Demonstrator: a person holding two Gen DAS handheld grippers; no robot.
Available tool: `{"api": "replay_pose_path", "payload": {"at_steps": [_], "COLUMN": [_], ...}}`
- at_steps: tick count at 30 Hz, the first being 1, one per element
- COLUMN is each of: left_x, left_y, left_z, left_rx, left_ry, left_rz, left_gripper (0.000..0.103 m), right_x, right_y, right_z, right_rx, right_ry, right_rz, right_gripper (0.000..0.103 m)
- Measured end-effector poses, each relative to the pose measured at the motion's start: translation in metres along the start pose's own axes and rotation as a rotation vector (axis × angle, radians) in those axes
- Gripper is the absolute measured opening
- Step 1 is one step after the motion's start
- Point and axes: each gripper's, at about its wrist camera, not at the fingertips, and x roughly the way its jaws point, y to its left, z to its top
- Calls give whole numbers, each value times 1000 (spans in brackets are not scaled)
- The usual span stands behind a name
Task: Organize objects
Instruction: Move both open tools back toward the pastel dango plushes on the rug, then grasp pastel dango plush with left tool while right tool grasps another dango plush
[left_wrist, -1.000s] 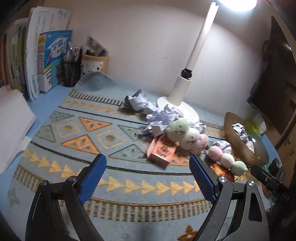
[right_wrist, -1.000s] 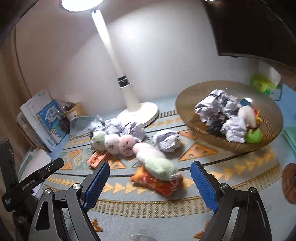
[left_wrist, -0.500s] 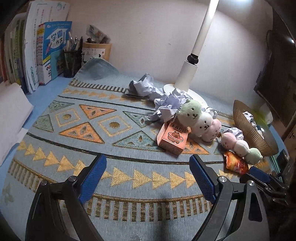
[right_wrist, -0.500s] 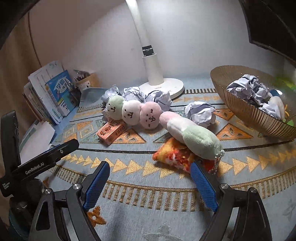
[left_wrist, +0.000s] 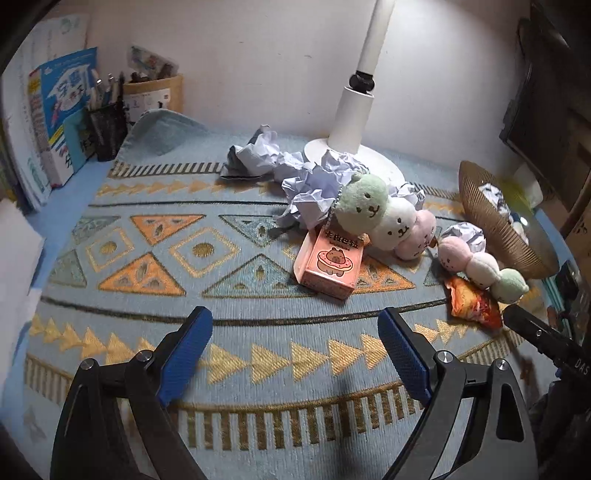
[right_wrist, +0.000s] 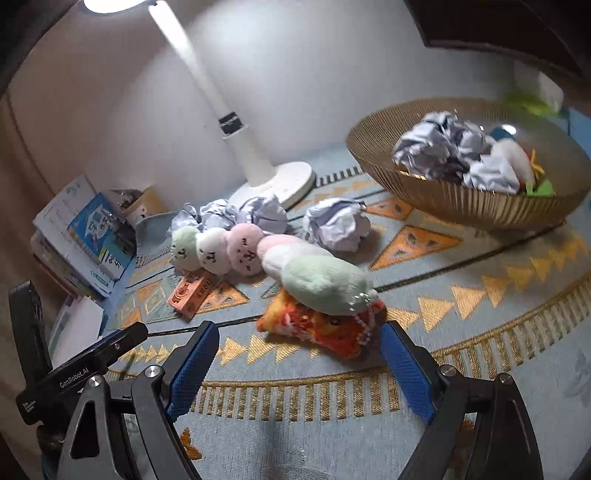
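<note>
Black frames; blue ribbed jaws; silver screws

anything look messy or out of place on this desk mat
Yes. Crumpled paper balls lie loose around the lamp base though others already sit in the gold wire bowl. A pink box lies tilted under one plush dango toy, and another plush rests on an orange snack packet.
</note>
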Motion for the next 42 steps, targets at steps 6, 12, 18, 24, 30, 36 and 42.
{"api": "replay_pose_path", "payload": {"at_steps": [6,12,18,24,30,36,42], "left_x": [37,58,62,59,57,38,25], "left_y": [11,-7,-13,-16,-14,3,-11], "left_z": [30,26,35,34,34,46,75], "left_rx": [11,64,69,89,86,6,43], "left_ry": [103,127,114,99,97,70,-46], "left_rz": [-70,-131,-143,-130,-164,-282,-235], "left_gripper": [91,91,82,53,51,70,78], "right_x": [14,28,13,-6,-2,33,62], "right_y": [-1,22,42,34,40,22,2], "right_z": [4,1,-13,-7,18,34,39], "right_rx": [7,-115,-204,-186,-224,-101,-12], "right_ry": [44,132,141,72,29,105,184], "right_rz": [-63,61,195,117,-25,50,118], "right_gripper": [89,96,96,96,96,91,59]}}
